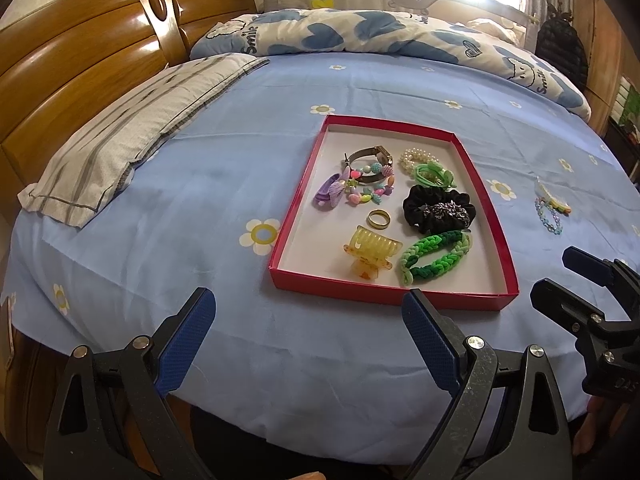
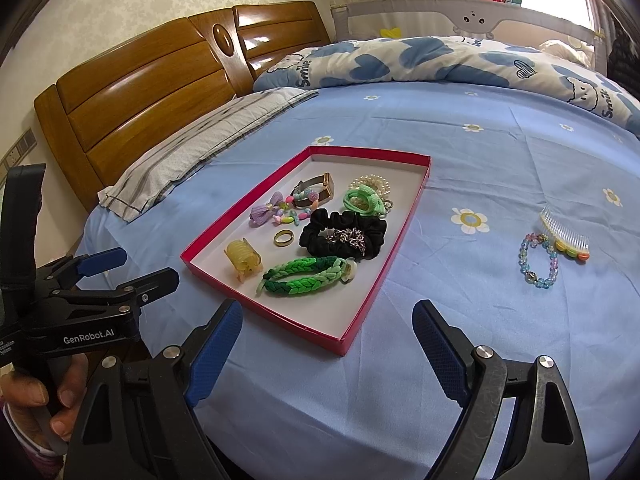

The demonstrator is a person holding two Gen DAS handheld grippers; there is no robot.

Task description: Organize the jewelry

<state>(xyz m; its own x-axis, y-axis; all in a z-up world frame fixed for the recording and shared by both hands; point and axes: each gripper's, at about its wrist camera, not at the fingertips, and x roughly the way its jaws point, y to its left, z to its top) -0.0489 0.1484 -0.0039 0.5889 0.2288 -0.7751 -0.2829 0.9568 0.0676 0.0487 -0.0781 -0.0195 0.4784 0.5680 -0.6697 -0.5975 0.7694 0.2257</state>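
A shallow red tray (image 1: pixel 294 204) (image 2: pixel 362 308) lies on the blue bedsheet. It holds a yellow claw clip (image 1: pixel 370 256) (image 2: pixel 242 258), a gold ring (image 1: pixel 378 218) (image 2: pixel 284 237), a green braided bracelet (image 1: pixel 434 256) (image 2: pixel 304 276), a black scrunchie (image 1: pixel 438 208) (image 2: pixel 344 232), a watch (image 1: pixel 370 164), pearl beads and colourful beads. Right of the tray on the sheet lie a blue bead bracelet (image 1: pixel 549 216) (image 2: pixel 538 260) and a clear comb (image 2: pixel 566 236). My left gripper (image 1: pixel 308 340) (image 2: pixel 132 266) is open and empty before the tray. My right gripper (image 2: pixel 326 342) (image 1: pixel 560 276) is open and empty.
A striped pillow (image 1: pixel 132 140) lies left against the wooden headboard (image 1: pixel 80 64). A blue-and-white quilt (image 1: pixel 360 36) is bunched along the far side, with a bed rail behind it. The bed edge is just under my grippers.
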